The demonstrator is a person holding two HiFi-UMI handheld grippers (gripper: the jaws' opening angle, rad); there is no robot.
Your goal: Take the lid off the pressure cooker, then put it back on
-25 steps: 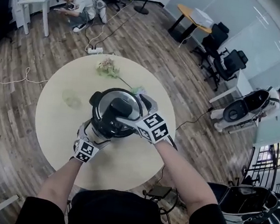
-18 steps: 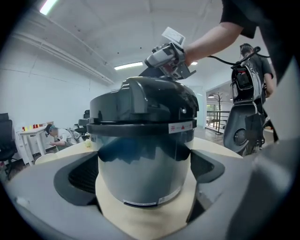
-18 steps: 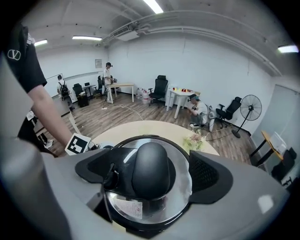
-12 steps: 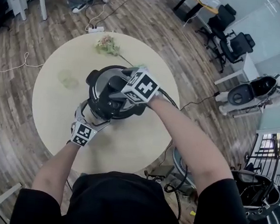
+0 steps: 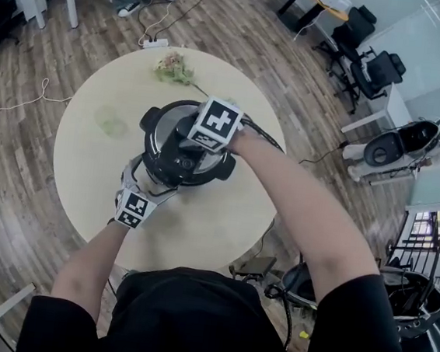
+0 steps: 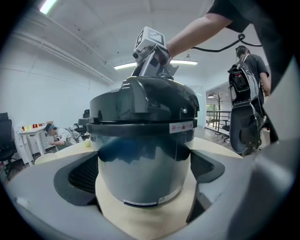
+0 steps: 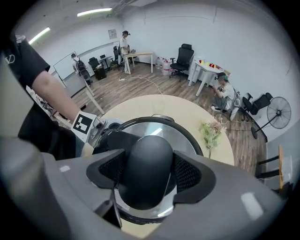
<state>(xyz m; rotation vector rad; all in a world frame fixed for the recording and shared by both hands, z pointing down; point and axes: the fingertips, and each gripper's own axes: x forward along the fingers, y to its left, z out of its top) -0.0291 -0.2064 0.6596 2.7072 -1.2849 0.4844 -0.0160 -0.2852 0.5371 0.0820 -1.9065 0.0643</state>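
The pressure cooker (image 6: 140, 145), likely heavy and smooth-sided, stands mid-surface (image 5: 89, 157) and is gripped round its body by the left tool (image 6: 144, 174), while its stiff seated lid (image 7: 185, 136) is best taken by the black handle (image 7: 147, 159), onto which the right tool (image 7: 145, 177) is closing, pads touching

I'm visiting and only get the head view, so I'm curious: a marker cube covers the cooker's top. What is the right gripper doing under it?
Observer: The right gripper has its jaws closing with the black lid handle between them, pads against its sides.
Operator: And the left one, low beside the pot?
Observer: The left gripper has the pressure cooker between its pads, both touching the steel wall.
Operator: Is the lid seated?
Observer: From the side the lid sits level on the pot, no gap showing.
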